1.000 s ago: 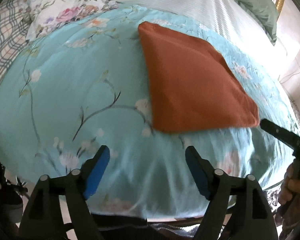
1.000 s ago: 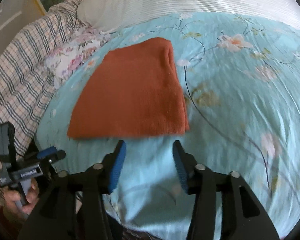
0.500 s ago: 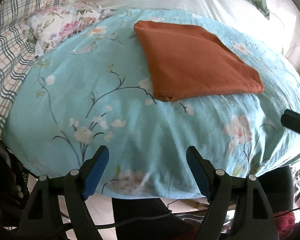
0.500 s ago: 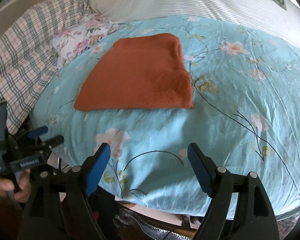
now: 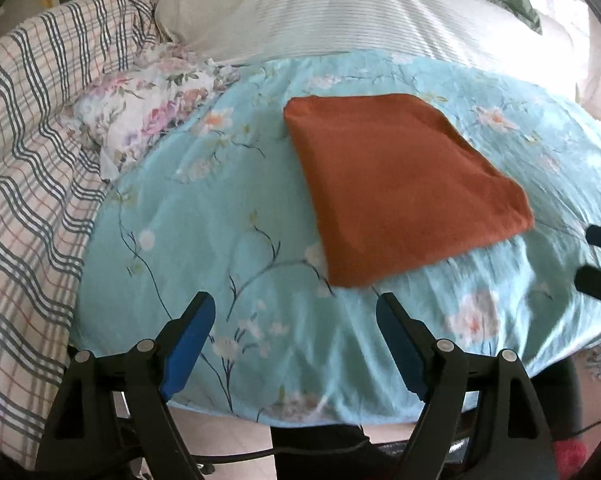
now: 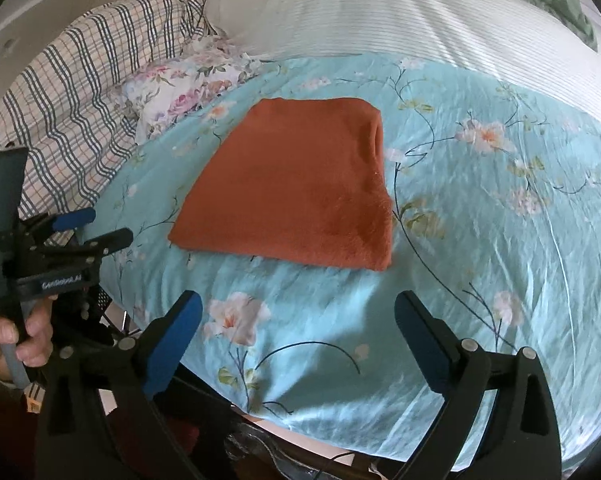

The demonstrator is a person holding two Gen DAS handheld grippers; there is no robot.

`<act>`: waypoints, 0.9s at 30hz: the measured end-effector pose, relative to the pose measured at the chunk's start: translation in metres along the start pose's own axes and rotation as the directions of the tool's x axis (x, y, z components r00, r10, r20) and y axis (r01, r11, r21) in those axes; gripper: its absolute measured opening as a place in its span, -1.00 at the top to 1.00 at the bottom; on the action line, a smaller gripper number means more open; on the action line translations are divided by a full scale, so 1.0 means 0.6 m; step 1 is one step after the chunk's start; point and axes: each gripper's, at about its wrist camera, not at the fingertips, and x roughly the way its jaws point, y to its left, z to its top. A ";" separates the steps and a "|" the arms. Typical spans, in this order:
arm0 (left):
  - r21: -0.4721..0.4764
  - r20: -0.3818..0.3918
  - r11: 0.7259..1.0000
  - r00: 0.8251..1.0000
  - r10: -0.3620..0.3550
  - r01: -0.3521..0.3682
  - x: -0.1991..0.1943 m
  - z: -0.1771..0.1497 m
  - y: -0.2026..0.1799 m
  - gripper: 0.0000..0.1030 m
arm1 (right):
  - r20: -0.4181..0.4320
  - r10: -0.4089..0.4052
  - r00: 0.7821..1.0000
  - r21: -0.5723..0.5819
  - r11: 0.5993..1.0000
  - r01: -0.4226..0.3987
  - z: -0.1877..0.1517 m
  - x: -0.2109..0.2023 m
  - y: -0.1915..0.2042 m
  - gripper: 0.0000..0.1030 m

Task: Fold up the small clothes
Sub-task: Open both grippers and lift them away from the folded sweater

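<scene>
rust-orange cloth (image 5: 404, 192); teal floral sheet (image 5: 228, 216); plaid blanket (image 5: 28, 184); gripper pads (image 5: 186, 340) blue.

Words on your left gripper (image 6: 86, 228): white letters on its black side, something like "GenRobot.AI", a bit blurry.
Small label by your hand (image 6: 8, 334): too tiny to read.

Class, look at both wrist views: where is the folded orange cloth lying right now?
The folded orange cloth lies flat on the turquoise floral quilt, ahead of both open grippers, with the floral pillow beyond its left corner.
</scene>
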 end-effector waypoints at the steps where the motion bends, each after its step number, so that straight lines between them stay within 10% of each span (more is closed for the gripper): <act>1: -0.003 -0.006 1.000 1.000 0.007 -0.007 0.004 0.006 -0.003 -0.62 | -0.001 0.003 1.000 0.000 1.000 -0.003 0.002 -0.001 -0.002 -0.88; 27: 0.010 -0.204 0.991 0.970 0.130 -0.131 0.151 0.142 -0.028 -0.67 | -0.138 0.098 0.986 0.049 0.995 -0.092 0.169 0.120 -0.095 -0.92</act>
